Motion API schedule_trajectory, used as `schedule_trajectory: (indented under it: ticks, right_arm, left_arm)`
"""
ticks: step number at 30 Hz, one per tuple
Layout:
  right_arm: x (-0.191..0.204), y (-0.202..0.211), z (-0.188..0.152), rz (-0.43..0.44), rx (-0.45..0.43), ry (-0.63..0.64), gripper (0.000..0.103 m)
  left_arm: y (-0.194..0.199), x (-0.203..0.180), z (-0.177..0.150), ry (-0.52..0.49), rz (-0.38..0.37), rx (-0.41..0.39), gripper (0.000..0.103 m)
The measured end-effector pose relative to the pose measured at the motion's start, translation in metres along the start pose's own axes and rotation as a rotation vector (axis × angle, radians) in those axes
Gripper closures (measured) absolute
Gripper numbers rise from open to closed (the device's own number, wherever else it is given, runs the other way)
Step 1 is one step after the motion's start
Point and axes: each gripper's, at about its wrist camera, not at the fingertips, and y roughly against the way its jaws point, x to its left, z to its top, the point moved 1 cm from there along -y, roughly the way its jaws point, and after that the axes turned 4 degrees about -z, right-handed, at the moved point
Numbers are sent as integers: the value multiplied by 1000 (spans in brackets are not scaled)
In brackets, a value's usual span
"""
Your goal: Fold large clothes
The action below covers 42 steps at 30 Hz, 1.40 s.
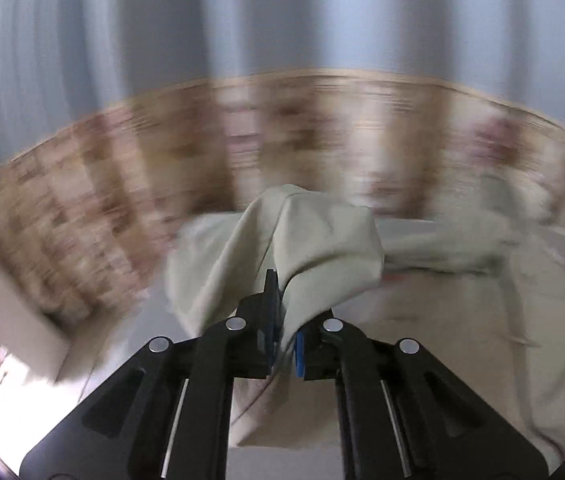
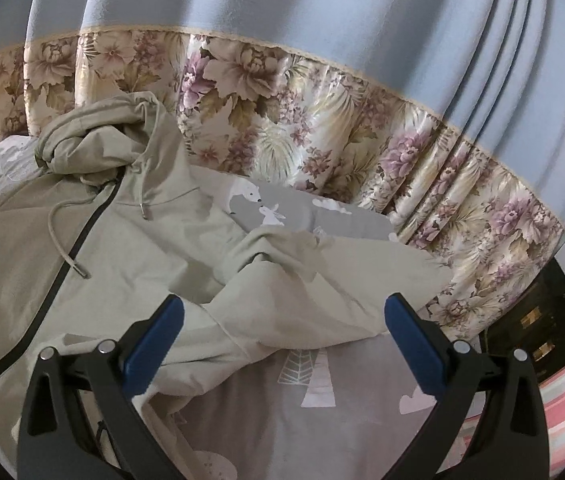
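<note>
The pale sage-green zip-front hooded jacket [image 2: 130, 240] sprawls unfolded across the grey animal-print bed sheet [image 2: 322, 400], hood bunched toward eleven o'clock, one sleeve rumpled at centre. By my judgement the folding has barely begun: no neat crease shows, and nearly everything is left. The left tool [image 1: 282, 332] is pressed together, pinching a fold of the jacket's cloth that tents toward twelve o'clock. The right tool [image 2: 282, 328] stands spread wide over the rumpled sleeve, gripping nothing.
</note>
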Motion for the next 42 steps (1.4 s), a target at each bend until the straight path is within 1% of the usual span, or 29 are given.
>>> schedule_trajectory:
  ticks: [1,3,4,7,9,11,12,13,14,15,16,17,18,22,23,24,25,26,28,29,30,31,32,33,35,37,38,39,42]
  right_arm:
    - [0,-4,-1,10,4,-7,3]
    - [-2,-11,-3,28,16,-19,3]
    - [-1,-13,-4,30,20,-21,3]
    - [-6,-17,-8,20,28,-25,3]
    - [-11,-16,-9,5,27,-30,3]
    - [-16,-15,-10,-2,30,-35,3]
    - [-18,-16,-10,-3,37,-32,3]
    - [-18,-16,-11,-3,42,-29,3]
    - [-18,-16,-11,-1,45,-27,3]
    - [-18,-16,-11,8,50,-26,3]
    - [-18,-16,-11,29,57,-32,3]
    - [-17,-16,-11,51,61,-40,3]
    - [-16,-16,-10,79,64,-52,3]
    - [0,-14,0,216,75,-88,3]
    - [7,-14,3,252,79,-92,3]
    - [17,-14,8,299,84,-91,3]
    - [23,-15,11,320,87,-84,3]
    - [32,-17,15,333,90,-67,3]
    - [52,-22,21,342,97,-21,3]
    - [60,-27,24,363,112,-5,7]
    - [66,-31,25,384,127,2,22]
    - [74,-40,27,415,160,10,44]
    - [80,-47,29,441,189,14,53]
    - [85,-56,31,471,222,14,58]
    - [98,-78,33,517,293,15,58]
    - [112,-94,34,569,351,22,58]
    - [117,-98,34,592,364,19,58]
    - [121,-100,35,603,370,20,58]
    - [132,-110,36,649,429,19,58]
  left_arm:
    - [-6,-30,2,-27,-86,21,97]
    - [-23,-70,1,-35,-207,76,97]
    - [-38,-95,-2,-26,-278,130,97]
    - [-73,-154,-15,-26,-376,235,97]
    - [-85,-187,-27,-44,-433,279,96]
    - [-91,-224,-47,-111,-491,352,89]
    - [-91,-237,-57,-141,-492,386,82]
    - [-92,-249,-71,-193,-468,436,76]
    - [-88,-254,-80,-228,-446,454,64]
    - [-82,-254,-87,-260,-425,463,47]
    - [-75,-251,-89,-271,-422,463,36]
    - [-65,-244,-89,-268,-425,454,18]
    - [-56,-236,-87,-259,-430,442,9]
    - [-13,-188,-72,-232,-411,365,5]
    - [-5,-179,-69,-231,-390,335,3]
    - [0,-162,-65,-233,-332,294,3]
    - [-3,-154,-60,-238,-282,276,3]
    - [-9,-138,-56,-236,-212,256,3]
    - [-27,-108,-48,-201,-136,252,3]
    - [-39,-93,-46,-174,-114,265,4]
    - [-48,-80,-43,-155,-98,279,5]
    - [-60,-69,-42,-133,-90,303,5]
    - [-70,-65,-39,-117,-102,319,6]
    - [-79,-62,-38,-108,-122,330,7]
    - [-91,-63,-38,-118,-122,330,7]
    - [-107,-65,-37,-132,-85,341,10]
    - [-113,-62,-36,-127,-83,346,13]
    - [-120,-60,-35,-115,-82,350,13]
    - [-140,-50,-29,-45,-92,373,13]
